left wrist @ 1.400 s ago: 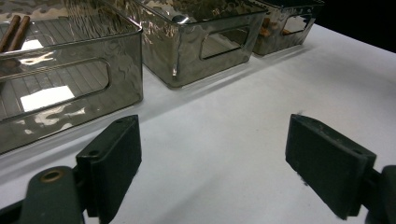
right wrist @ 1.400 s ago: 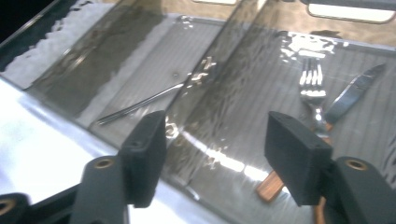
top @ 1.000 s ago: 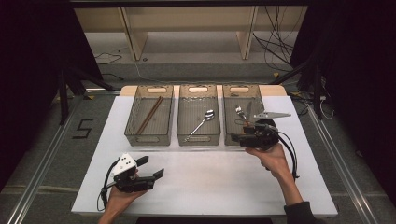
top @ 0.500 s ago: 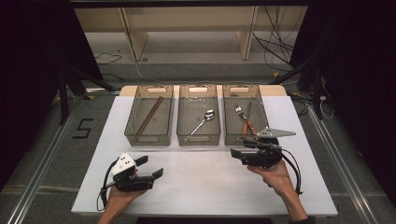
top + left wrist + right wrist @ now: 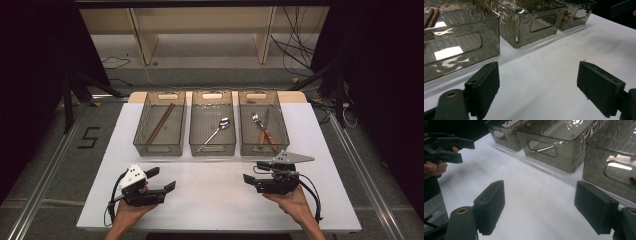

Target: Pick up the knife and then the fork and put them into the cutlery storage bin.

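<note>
A dark room with grey floor (image 5: 50,165) and a pale shelf unit (image 5: 200,30) surrounded the white table (image 5: 215,200). Three clear bins (image 5: 212,122) stood in a row at its far side, holding chopsticks (image 5: 160,122), a spoon (image 5: 216,131), and a fork with a knife (image 5: 262,131). Near the front edge, the left gripper (image 5: 162,179) and right gripper (image 5: 251,172) hovered well apart, both spread and empty, the right one's jaws having just been opening.

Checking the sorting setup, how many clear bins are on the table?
3, in a row across the far side: the left bin holds chopsticks, the middle bin a spoon, the right bin a fork and knife.
</note>
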